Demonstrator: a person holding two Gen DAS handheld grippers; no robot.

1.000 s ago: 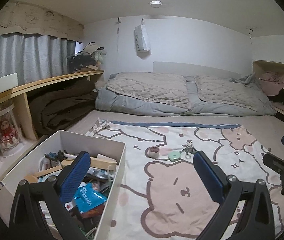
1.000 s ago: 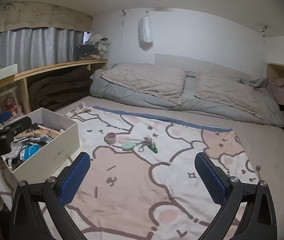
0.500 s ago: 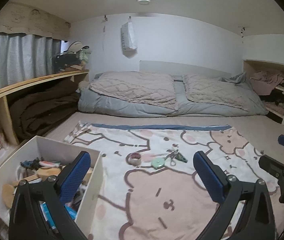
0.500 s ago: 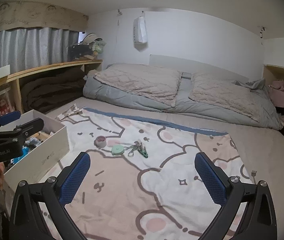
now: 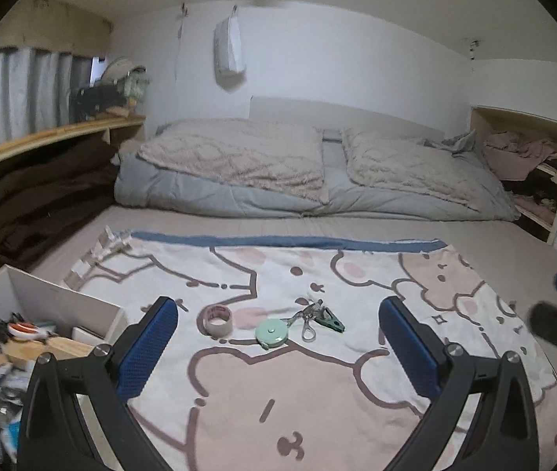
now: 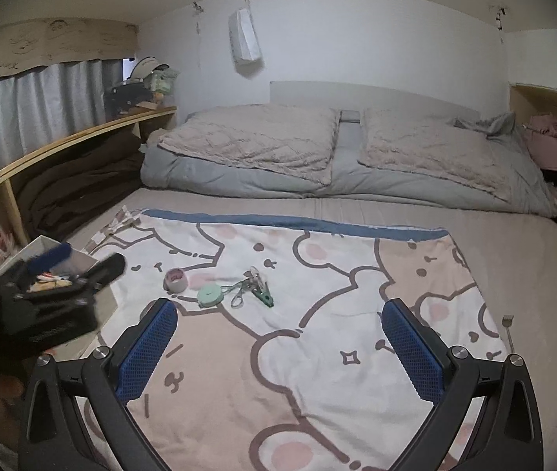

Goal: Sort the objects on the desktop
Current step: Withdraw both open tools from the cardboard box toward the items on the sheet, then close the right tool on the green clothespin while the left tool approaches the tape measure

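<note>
Still unsorted, a tape roll (image 5: pixel 218 320), a green tape measure (image 5: pixel 271 331) and a clip (image 5: pixel 327 318) lie clustered on the blanket (image 5: pixel 317 400), right of the box (image 5: pixel 55 306). Both the left gripper (image 5: pixel 278 347) and right gripper (image 6: pixel 280 347) are held apart, empty; a reach seems required next.

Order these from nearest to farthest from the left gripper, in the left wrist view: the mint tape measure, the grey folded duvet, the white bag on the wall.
1. Mint tape measure, on the bear blanket, between the fingers.
2. Grey folded duvet, across the bed.
3. White bag, high on the wall.
</note>
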